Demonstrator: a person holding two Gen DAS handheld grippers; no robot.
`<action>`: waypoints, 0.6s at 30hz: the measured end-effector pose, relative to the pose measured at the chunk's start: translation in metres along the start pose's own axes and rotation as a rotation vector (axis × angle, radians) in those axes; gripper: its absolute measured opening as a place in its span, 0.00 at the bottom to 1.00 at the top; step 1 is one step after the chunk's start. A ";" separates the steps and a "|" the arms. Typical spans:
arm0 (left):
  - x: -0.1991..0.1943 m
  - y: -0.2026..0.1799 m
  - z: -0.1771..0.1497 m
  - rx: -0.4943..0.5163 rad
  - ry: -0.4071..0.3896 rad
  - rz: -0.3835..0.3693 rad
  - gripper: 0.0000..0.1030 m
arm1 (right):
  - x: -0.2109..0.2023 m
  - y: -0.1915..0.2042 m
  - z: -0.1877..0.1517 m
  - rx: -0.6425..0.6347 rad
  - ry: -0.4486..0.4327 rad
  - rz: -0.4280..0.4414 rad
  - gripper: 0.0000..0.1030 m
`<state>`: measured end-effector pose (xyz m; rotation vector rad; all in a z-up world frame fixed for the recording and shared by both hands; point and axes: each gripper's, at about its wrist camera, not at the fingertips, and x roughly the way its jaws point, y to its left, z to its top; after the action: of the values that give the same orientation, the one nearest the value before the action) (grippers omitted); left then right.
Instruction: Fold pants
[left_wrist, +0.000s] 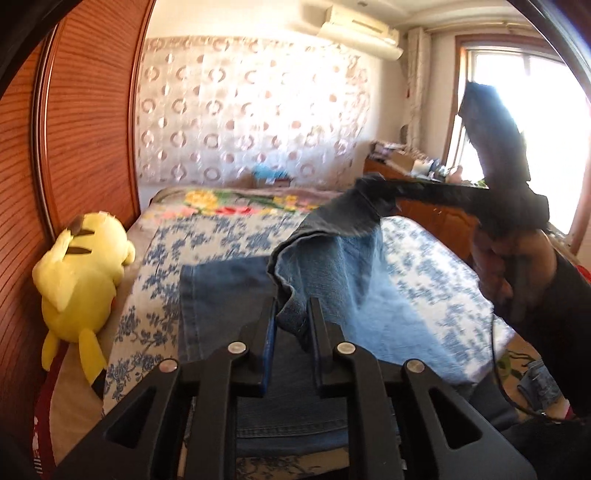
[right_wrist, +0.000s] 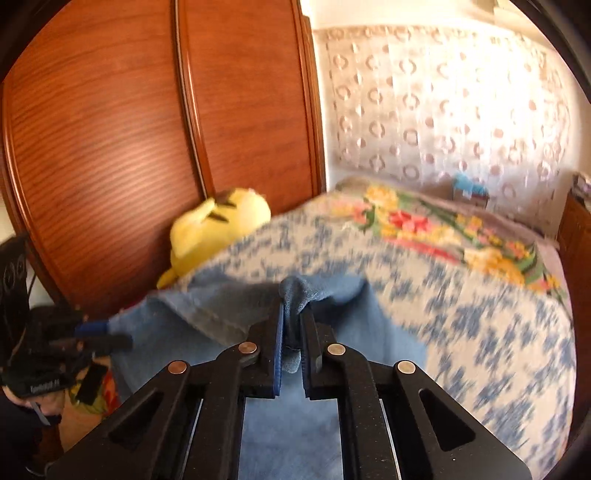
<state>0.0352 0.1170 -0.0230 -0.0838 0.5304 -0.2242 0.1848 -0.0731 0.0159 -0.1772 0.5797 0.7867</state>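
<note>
Both grippers had the jeans (left_wrist: 229, 295) pinched up off the blue-flowered bedspread (left_wrist: 424, 266). The left gripper (left_wrist: 291, 314) was clamped on a bunched fold of denim, and the right gripper (right_wrist: 291, 314) was squeezed tight on another fold, lifting that edge while the rest lay on the bed. The right view was pretty blurry, so probably the hem. Yellow plush toy (left_wrist: 81, 273) sat against the wooden wardrobe (left_wrist: 85, 122).
</note>
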 end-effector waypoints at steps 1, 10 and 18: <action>-0.005 -0.001 0.001 0.002 -0.008 -0.006 0.12 | -0.004 0.000 0.010 -0.006 -0.014 0.001 0.05; -0.035 0.008 0.003 -0.024 -0.057 0.010 0.12 | -0.004 0.022 0.057 -0.070 -0.057 0.032 0.04; -0.040 0.036 -0.019 -0.078 -0.024 0.064 0.12 | 0.040 0.057 0.065 -0.115 -0.012 0.093 0.04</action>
<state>-0.0012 0.1610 -0.0250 -0.1449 0.5174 -0.1395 0.1940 0.0143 0.0511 -0.2526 0.5348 0.9118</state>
